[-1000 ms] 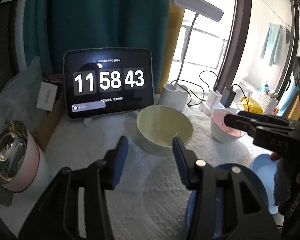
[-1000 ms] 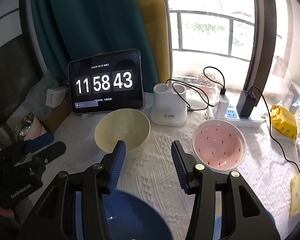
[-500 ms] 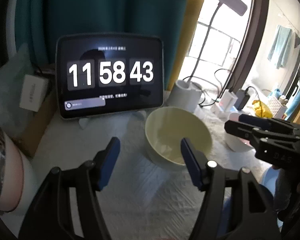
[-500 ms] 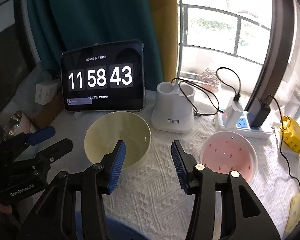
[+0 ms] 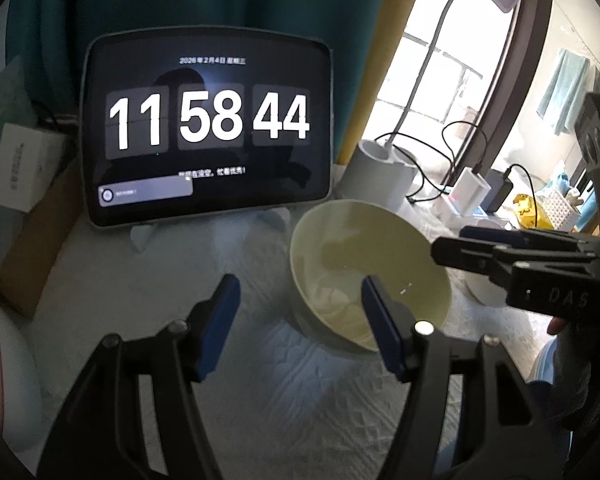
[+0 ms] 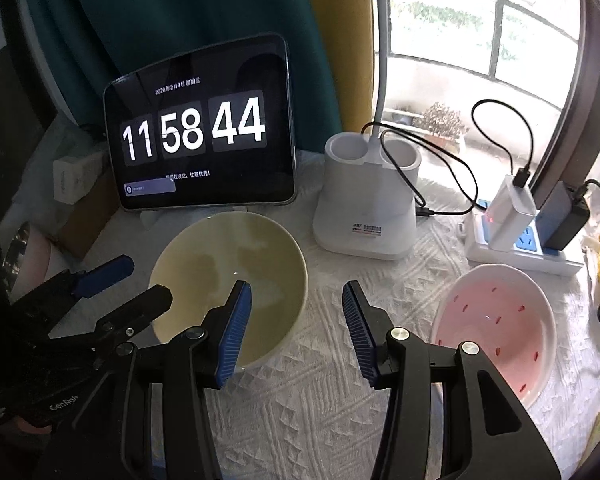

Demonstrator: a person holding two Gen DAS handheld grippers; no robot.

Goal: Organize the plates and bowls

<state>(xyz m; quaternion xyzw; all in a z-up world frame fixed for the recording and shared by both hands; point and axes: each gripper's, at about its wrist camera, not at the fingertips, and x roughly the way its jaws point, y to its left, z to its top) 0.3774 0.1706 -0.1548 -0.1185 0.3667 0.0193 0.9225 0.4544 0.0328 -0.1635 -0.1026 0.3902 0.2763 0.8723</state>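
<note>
A pale yellow bowl (image 5: 364, 272) (image 6: 228, 280) stands upright on the white cloth in front of the tablet. My left gripper (image 5: 296, 304) is open and empty, its jaws straddling the bowl's near left rim. My right gripper (image 6: 296, 312) is open and empty, its jaws straddling the bowl's right rim. A pink bowl with red specks (image 6: 496, 320) sits to the right, partly hidden behind the right gripper in the left wrist view. The left gripper (image 6: 132, 280) shows at the bowl's left in the right wrist view.
A tablet clock (image 6: 204, 128) stands behind the yellow bowl. A white lamp base (image 6: 366, 200) with cables is beside it, and a power strip with chargers (image 6: 520, 232) is at the back right. A blue plate edge (image 5: 544, 364) shows at the right.
Both grippers have moved forward and down toward the yellow bowl, which now looks larger. The blue plates have dropped out of the lower part of both views. The clock changed from 43 to 44.
</note>
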